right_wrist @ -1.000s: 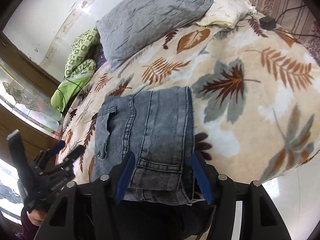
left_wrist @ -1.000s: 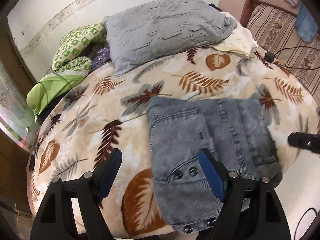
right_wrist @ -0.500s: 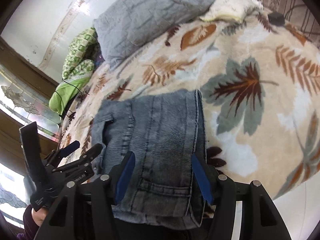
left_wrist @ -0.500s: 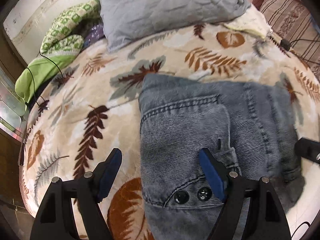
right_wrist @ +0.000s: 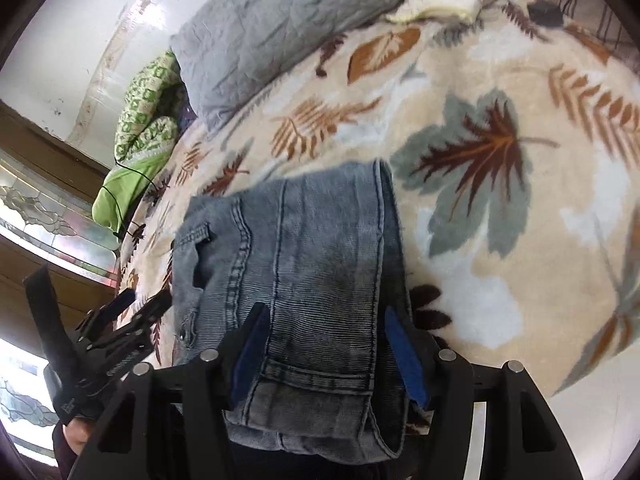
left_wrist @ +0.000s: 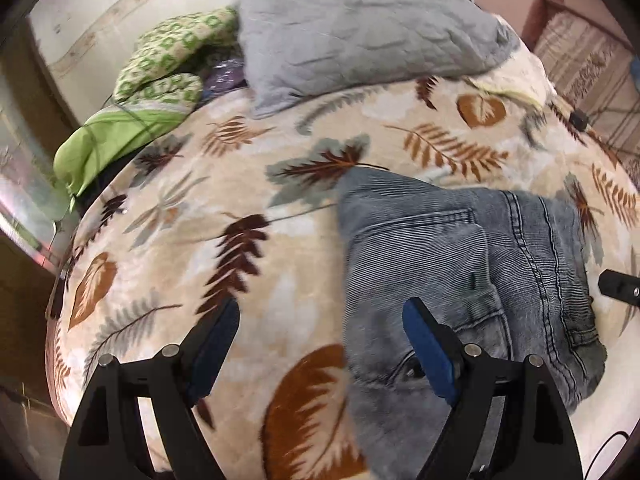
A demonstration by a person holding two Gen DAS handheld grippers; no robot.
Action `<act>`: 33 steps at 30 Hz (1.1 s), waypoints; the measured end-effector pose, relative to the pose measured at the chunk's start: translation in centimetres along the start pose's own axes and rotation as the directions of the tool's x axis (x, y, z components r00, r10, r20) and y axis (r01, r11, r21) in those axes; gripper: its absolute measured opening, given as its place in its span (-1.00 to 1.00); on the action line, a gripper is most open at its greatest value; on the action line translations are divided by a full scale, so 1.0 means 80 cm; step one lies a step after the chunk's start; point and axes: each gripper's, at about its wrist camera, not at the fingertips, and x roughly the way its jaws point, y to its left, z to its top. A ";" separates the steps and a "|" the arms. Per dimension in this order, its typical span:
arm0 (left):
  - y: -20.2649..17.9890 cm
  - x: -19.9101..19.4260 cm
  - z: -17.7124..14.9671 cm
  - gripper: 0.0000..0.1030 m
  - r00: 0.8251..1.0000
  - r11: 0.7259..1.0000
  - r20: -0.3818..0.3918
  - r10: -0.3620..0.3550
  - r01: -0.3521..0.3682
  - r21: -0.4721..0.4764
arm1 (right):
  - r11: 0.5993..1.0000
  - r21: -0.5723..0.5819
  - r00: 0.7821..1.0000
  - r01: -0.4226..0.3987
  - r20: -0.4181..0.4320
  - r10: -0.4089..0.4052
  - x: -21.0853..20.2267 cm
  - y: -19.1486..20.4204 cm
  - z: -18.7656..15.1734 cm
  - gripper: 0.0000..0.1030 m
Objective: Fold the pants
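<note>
Folded grey-blue jeans (left_wrist: pixel 460 264) lie on a leaf-patterned blanket (left_wrist: pixel 248 200) near the bed's front edge. My left gripper (left_wrist: pixel 322 306) hovers low over their left edge, its jaws opening. Only that edge of denim lies under the gap, and the right finger (left_wrist: pixel 428 352) is above the waistband area. My right gripper (right_wrist: pixel 325 314) stands open above the hem end of the jeans (right_wrist: pixel 304 248), with the cloth running under both fingers and neither pad pressing on it. The left gripper (right_wrist: pixel 120 320) shows at the lower left of the right wrist view, held by a hand.
A grey pillow (left_wrist: pixel 360 36) and a cream cloth (left_wrist: pixel 520 76) lie at the back of the bed. Green patterned bedding (left_wrist: pixel 160 76) is heaped at the back left. A black adapter with cables (left_wrist: pixel 578 120) sits at the right, by a striped sofa (left_wrist: pixel 588 60).
The left gripper dropped closer to the jeans, then slid left, so they now sit under its right finger. The right gripper came slightly nearer the hem.
</note>
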 end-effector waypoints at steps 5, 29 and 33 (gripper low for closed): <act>0.027 -0.020 -0.018 0.64 1.000 0.999 0.008 -0.026 0.026 -0.030 | 1.000 -0.012 0.999 0.004 0.034 -0.004 -0.020 0.000 -0.004 0.27; 0.045 -0.009 -0.033 0.65 0.995 0.993 -0.004 -0.103 0.102 -0.065 | 0.998 -0.054 0.999 0.012 0.031 -0.010 -0.013 0.000 -0.013 0.34; 0.043 -0.005 -0.034 0.65 0.993 0.990 -0.031 -0.113 0.110 -0.086 | 0.997 -0.075 0.999 -0.021 0.048 0.025 -0.014 0.002 -0.015 0.43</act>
